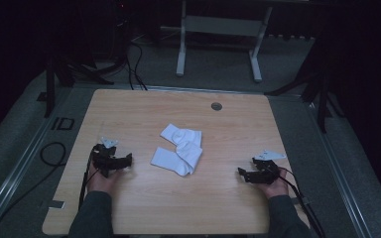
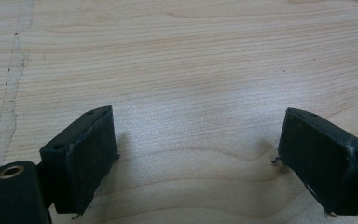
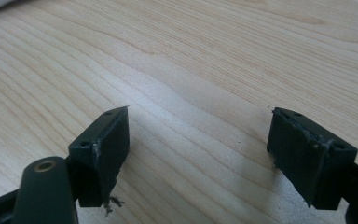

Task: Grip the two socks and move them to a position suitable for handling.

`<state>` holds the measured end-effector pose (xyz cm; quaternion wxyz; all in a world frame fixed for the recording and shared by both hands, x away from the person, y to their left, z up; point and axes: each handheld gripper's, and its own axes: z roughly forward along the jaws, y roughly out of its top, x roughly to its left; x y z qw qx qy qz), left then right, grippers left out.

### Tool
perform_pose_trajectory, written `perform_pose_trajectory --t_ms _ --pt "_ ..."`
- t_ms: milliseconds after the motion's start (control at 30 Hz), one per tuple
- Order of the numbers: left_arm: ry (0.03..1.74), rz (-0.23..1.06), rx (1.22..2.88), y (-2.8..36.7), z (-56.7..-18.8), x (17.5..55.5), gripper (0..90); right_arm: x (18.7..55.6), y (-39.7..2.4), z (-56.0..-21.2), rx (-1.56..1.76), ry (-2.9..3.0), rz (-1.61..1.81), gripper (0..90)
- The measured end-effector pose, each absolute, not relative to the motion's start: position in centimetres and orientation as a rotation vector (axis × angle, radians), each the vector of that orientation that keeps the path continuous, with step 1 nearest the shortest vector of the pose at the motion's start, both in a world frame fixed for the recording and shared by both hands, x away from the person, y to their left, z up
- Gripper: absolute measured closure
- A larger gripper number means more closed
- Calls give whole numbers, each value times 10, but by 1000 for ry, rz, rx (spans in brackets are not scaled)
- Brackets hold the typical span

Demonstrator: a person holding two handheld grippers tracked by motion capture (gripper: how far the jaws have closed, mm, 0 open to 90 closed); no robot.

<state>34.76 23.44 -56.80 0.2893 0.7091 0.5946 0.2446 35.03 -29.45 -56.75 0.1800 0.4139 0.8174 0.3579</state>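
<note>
Two white socks (image 1: 178, 148) lie crumpled and overlapping near the middle of the light wooden table (image 1: 228, 124). My left gripper (image 1: 124, 161) rests low on the table to the left of the socks, jaws pointing right toward them. In the left gripper view its gripper (image 2: 198, 135) stands open over bare wood. My right gripper (image 1: 241, 173) sits at the right side of the table, jaws pointing left. In the right gripper view its gripper (image 3: 198, 130) is open too, nothing between the pads.
A round grey grommet (image 1: 216, 106) is set in the table near its far edge. Beyond the table stands a white desk frame (image 1: 218, 39) on grey carpet. Black stands (image 1: 54, 79) and cables flank the table on both sides.
</note>
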Motion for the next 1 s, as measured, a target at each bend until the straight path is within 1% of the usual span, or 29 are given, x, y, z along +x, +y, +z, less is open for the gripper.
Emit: perform_pose_trajectory --t_ms 300,333,467,600,700,733,1000 --pt "1587 653 1892 234 -568 348 114 351 -293 -567 1172 2324 995 187" --pt "1587 653 1892 234 -568 348 114 351 -293 -566 1170 2332 990 203" --pt "1587 653 1892 234 -568 348 114 349 -293 -560 1156 2381 956 333" --pt "1587 653 1892 234 -568 348 114 343 -292 -548 1068 2406 911 377" --pt "1587 653 1891 234 -568 348 114 338 -289 -540 1006 2414 841 386" --pt "1587 653 1892 234 -568 348 114 334 -286 -531 947 2432 805 418" --pt "1587 653 1892 234 -568 348 114 328 -261 -509 793 2506 791 469"
